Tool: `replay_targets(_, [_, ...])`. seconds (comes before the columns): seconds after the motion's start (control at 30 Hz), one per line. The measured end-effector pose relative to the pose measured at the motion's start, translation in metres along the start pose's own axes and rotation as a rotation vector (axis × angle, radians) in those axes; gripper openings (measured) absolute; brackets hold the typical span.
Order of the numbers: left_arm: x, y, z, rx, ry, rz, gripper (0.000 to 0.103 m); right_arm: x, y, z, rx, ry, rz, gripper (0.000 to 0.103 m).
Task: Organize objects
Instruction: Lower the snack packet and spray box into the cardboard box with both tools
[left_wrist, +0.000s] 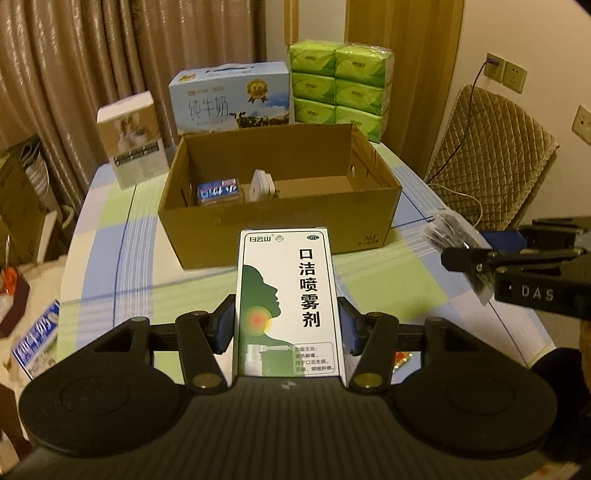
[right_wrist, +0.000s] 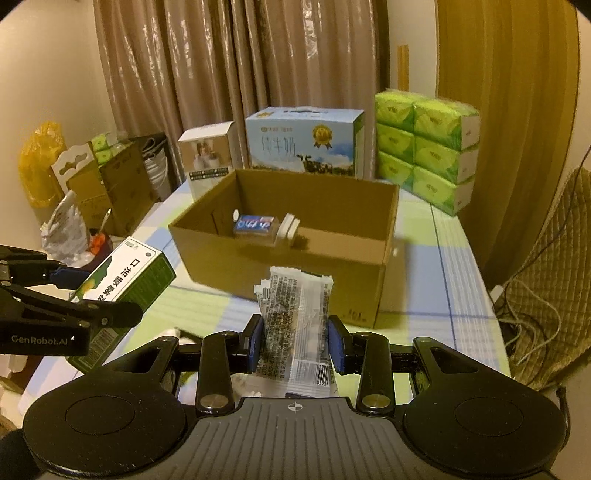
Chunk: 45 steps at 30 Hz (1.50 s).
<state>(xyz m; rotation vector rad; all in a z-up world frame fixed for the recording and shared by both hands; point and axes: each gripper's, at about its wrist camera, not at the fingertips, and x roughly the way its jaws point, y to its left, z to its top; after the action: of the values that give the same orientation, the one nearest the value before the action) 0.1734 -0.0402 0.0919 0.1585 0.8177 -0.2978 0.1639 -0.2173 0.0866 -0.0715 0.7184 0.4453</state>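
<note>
Standing upright, a white-green spray box is clamped between the blue pads of the left gripper, just in front of the open cardboard box. A clear printed packet is clamped by the right gripper, also before this box. Inside it, a small blue carton and a white plug are lying.

Both hand-held grippers, L & R, clamped, level.

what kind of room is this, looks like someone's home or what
Most likely a home dining or living room: heavy curtains, a table with a checked cloth, and household stock, a milk carton case and stacked tissue packs.
</note>
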Motion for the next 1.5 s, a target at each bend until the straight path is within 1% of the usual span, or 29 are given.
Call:
replay_targets(0.07, [0.003, 0.0, 0.008, 0.015, -0.001, -0.004, 0.05, 0.004, -0.001, 0.009, -0.009, 0.0, -0.014, 0.034])
replay_targets(0.17, [0.006, 0.006, 0.021, 0.011, 0.0, -0.024, 0.05, 0.01, -0.001, 0.021, -0.022, 0.004, -0.031, 0.034])
replay_targets(0.37, [0.015, 0.017, 0.052, 0.033, 0.002, -0.02, 0.05, 0.023, -0.005, 0.04, -0.04, 0.009, -0.039, 0.034])
replay_targets(0.57, [0.025, 0.024, 0.075, 0.054, 0.0, -0.011, 0.05, 0.034, -0.009, 0.054, -0.054, 0.005, -0.044, 0.034])
replay_targets(0.8, [0.041, 0.03, 0.09, 0.072, 0.014, -0.006, 0.05, 0.05, -0.016, 0.067, -0.054, 0.013, -0.044, 0.034])
replay_targets(1.23, [0.075, 0.041, 0.11, 0.073, 0.042, -0.003, 0.05, 0.087, -0.029, 0.085, -0.059, 0.033, -0.043, 0.034])
replay_targets(1.4, [0.094, 0.051, 0.124, 0.055, 0.046, 0.0, 0.05, 0.111, -0.04, 0.104, -0.034, 0.049, -0.035, 0.034])
replay_targets(1.5, [0.109, 0.06, 0.135, 0.036, 0.053, 0.025, 0.05, 0.124, -0.046, 0.117, -0.018, 0.054, -0.033, 0.034])
